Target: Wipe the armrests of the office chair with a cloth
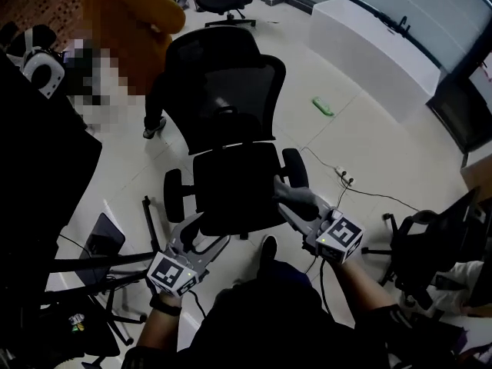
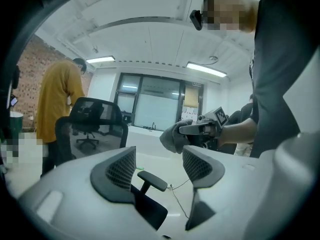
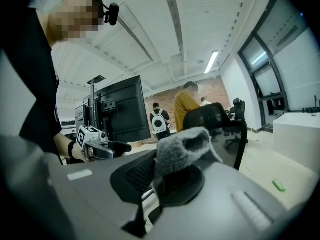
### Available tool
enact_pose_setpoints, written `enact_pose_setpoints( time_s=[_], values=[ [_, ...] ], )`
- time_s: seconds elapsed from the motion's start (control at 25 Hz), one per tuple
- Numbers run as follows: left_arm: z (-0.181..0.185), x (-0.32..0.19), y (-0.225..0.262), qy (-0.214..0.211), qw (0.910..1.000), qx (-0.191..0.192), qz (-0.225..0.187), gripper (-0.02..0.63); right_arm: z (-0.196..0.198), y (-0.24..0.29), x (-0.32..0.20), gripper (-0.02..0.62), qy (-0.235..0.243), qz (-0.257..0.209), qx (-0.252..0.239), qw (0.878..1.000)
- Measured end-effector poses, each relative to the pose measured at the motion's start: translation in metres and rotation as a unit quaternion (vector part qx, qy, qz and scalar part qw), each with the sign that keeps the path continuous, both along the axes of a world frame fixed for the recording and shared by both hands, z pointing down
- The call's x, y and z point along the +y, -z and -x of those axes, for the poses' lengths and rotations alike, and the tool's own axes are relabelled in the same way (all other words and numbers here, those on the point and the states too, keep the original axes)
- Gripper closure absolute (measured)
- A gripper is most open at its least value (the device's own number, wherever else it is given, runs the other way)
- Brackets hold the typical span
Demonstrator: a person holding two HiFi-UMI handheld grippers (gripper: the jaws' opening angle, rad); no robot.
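Between right gripper [image 1: 287, 204] fingers, clamped: fuzzy grey cloth [image 1: 298, 196], beside black mesh office chair [image 1: 231, 91] armrest [image 1: 295, 167]. Left gripper [image 1: 201, 234] fingers apart; white floor [image 1: 369, 144] open around.

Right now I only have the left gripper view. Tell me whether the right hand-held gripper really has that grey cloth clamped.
Observer: Yes. In its own view the right hand-held gripper has its jaws closed on the grey cloth, which bunches up above them.
Operator: Now give me where the cloth sits against the chair.
Observer: In the head view the cloth lies over the near end of the armrest on the person's right side. I cannot confirm that it is touching.
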State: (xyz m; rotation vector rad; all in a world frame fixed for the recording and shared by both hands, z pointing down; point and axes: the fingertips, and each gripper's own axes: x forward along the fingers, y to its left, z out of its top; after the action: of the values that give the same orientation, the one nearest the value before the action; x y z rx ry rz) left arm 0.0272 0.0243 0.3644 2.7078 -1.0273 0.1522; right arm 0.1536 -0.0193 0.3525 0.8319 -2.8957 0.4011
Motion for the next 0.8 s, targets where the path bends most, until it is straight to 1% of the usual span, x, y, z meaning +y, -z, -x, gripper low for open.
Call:
enact_pose_setpoints(
  time_s=[0.08,0.2,0.28,0.52,0.68,0.8],
  values=[
    [-0.018,-0.029,0.001,0.007,1.0000,-0.003,-0.004,0.288,-0.013,-0.011,-0.029,0.577,0.010,0.008,0.008,1.000],
    [-0.042,-0.066,0.000,0.007,0.9999,-0.005,-0.012,0.285,-0.026,-0.031,-0.068,0.577,0.028,0.012,0.033,0.999],
    [-0.051,-0.085,-0.005,0.006,0.9999,-0.005,-0.011,0.285,-0.033,-0.045,-0.091,0.577,0.028,0.014,0.044,0.999],
    [-0.055,-0.122,-0.042,0.010,0.9998,0.002,0.018,0.273,-0.043,-0.076,-0.142,0.577,0.008,0.034,0.070,0.997],
    [-0.054,-0.143,-0.068,0.004,0.9993,-0.013,0.036,0.265,-0.050,-0.107,-0.176,0.577,-0.014,0.048,0.086,0.995],
    [-0.049,-0.160,-0.095,0.004,0.9985,-0.023,0.049,0.262,-0.053,-0.142,-0.200,0.576,-0.020,0.065,0.113,0.991]
  ],
)
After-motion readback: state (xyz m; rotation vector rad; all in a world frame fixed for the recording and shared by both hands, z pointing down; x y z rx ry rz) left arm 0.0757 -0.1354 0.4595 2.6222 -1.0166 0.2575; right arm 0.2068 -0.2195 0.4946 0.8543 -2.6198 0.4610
